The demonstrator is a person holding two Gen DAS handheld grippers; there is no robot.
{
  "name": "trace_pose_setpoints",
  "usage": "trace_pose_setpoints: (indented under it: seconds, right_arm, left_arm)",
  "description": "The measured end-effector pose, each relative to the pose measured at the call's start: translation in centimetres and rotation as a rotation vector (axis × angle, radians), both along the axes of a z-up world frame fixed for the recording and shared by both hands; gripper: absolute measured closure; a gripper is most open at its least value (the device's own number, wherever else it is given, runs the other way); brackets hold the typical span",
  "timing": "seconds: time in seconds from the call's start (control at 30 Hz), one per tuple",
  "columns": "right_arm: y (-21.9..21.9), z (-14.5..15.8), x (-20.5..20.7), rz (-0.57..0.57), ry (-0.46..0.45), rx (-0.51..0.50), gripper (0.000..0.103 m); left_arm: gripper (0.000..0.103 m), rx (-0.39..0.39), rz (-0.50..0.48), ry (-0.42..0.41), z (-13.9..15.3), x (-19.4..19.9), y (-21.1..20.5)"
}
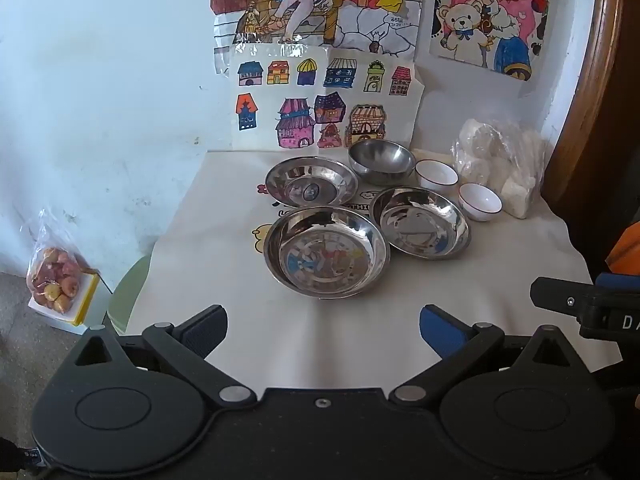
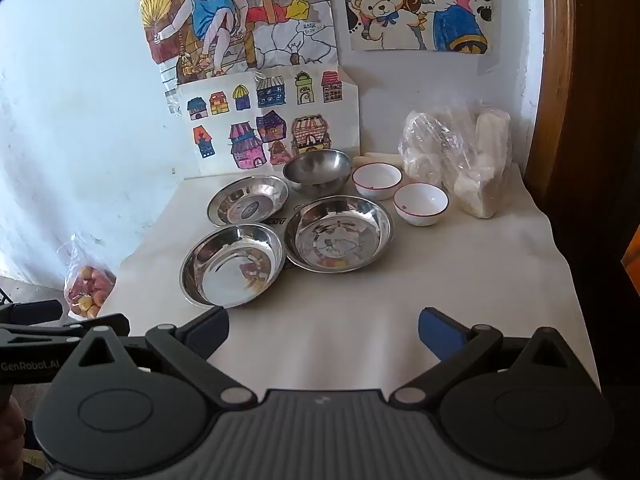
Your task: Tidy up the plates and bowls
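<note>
Three shallow steel plates lie on the white-covered table: a near one [image 1: 326, 252] [image 2: 233, 265], a right one [image 1: 420, 222] [image 2: 338, 233] and a far left one [image 1: 311, 181] [image 2: 248, 199]. A deep steel bowl [image 1: 381, 160] [image 2: 318, 171] stands behind them. Two small white bowls [image 1: 436, 174] [image 1: 479, 201] [image 2: 376, 180] [image 2: 420, 203] stand to its right. My left gripper [image 1: 323, 330] is open and empty, short of the near plate. My right gripper [image 2: 323, 332] is open and empty above the table's front part.
A clear plastic bag of white lumps [image 1: 500, 164] [image 2: 460, 160] sits at the back right by a wooden frame [image 1: 588, 80]. Drawings hang on the wall [image 1: 324, 108]. A bag of fruit [image 1: 54, 276] [image 2: 86, 284] sits on the floor, left of the table.
</note>
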State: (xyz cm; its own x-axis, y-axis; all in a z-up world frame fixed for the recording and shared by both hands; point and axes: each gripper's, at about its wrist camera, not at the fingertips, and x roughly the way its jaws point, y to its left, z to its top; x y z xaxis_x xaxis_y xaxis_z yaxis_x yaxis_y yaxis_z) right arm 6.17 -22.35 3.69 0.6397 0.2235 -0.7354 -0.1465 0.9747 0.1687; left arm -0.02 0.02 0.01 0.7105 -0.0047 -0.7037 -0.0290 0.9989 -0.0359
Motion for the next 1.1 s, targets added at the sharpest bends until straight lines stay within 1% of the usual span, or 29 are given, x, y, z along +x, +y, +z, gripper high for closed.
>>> trace_pose_setpoints:
  seconds: [1.1]
  right_arm:
    - [-0.94,-0.02,-0.06,-0.010,-0.004,0.002,0.000]
  left_arm:
    - [0.001,0.000,-0.005,-0.001,0.03,0.06,-0.30]
